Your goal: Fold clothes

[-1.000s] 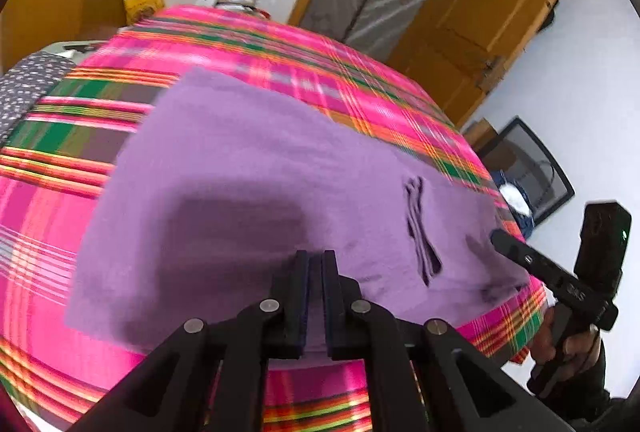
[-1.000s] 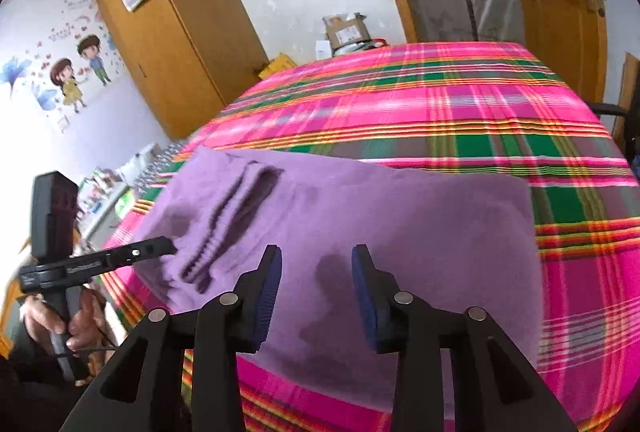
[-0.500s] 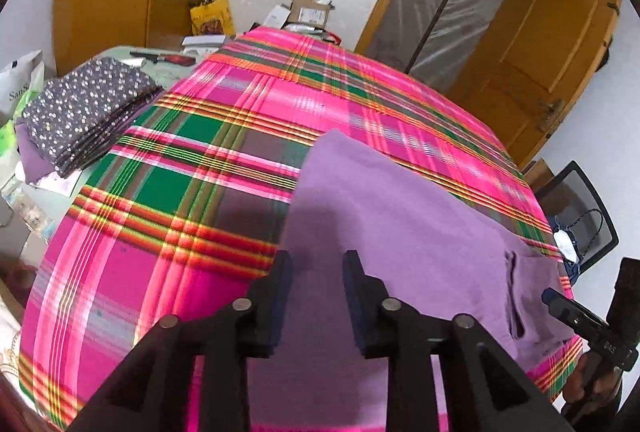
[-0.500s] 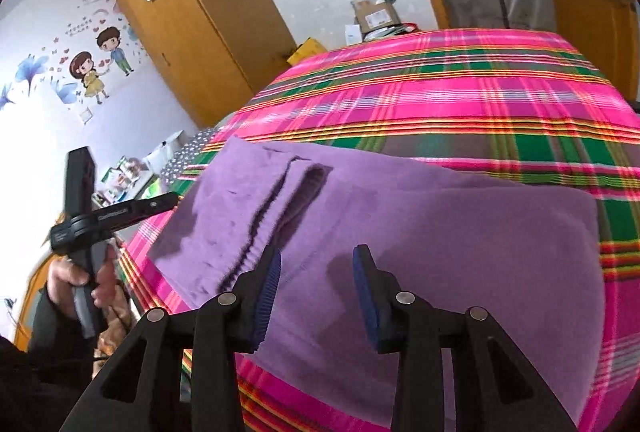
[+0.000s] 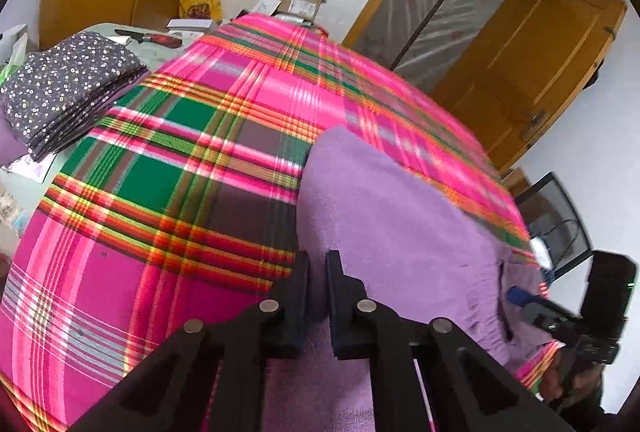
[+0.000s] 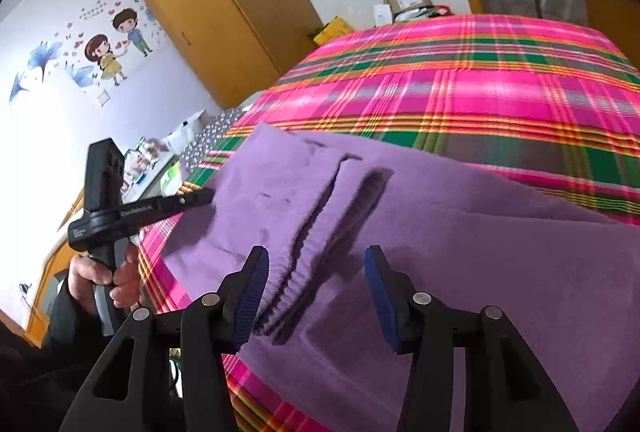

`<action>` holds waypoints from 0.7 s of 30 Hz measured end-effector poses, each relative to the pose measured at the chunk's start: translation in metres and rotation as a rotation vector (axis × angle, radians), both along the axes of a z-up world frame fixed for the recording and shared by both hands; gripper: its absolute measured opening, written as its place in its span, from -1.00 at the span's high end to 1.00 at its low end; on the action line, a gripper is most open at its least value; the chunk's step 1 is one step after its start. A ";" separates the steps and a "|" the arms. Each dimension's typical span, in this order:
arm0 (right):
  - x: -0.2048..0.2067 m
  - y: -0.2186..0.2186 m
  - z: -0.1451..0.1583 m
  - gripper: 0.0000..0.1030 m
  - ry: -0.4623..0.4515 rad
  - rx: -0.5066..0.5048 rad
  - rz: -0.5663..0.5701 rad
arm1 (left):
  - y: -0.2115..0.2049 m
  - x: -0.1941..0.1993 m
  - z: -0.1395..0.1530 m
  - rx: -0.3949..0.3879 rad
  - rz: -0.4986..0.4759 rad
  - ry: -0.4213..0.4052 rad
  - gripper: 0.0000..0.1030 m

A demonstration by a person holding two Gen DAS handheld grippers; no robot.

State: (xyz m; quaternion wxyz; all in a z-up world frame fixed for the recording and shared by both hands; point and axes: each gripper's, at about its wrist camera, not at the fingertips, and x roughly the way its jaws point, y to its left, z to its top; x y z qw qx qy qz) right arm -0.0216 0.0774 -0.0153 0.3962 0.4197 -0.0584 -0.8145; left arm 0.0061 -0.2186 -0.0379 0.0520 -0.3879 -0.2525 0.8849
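Note:
A purple garment [image 5: 400, 232] lies flat on the plaid bedspread [image 5: 160, 192]. My left gripper [image 5: 318, 272] is at the garment's left edge. Its jaws are closing, a narrow gap remains, and the purple edge lies between the pads. In the right wrist view the same garment [image 6: 480, 252] shows a dark gathered slit with an elastic band. My right gripper [image 6: 316, 282] hovers over that band, jaws opening wide with nothing gripped. The left gripper [image 6: 204, 196] reaches the cloth's far left corner, held by a hand [image 6: 104, 272]. The right gripper [image 5: 518, 296] shows at the garment's right end.
A folded stack of dotted dark cloth [image 5: 68, 84] sits on a side table to the left of the bed. Boxes [image 5: 300, 0] stand beyond the bed's far end. A wooden door [image 5: 540, 52], a yellow wardrobe [image 6: 224, 12] and a black chair [image 5: 556, 224] surround the bed.
My left gripper moved from the middle of the garment to its left edge, opening and then narrowing again. My right gripper's jaws widened and came closer to the gathered band.

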 end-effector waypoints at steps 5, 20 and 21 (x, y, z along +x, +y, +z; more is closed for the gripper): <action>-0.003 -0.004 -0.003 0.00 -0.009 -0.003 0.011 | -0.010 -0.004 -0.010 0.057 -0.030 -0.032 0.82; -0.012 -0.012 -0.001 0.00 -0.015 -0.010 0.007 | 0.005 -0.064 0.017 -0.083 -0.069 -0.014 0.53; -0.013 -0.011 -0.001 0.00 -0.011 -0.011 0.002 | 0.008 -0.066 0.019 -0.089 -0.082 -0.002 0.53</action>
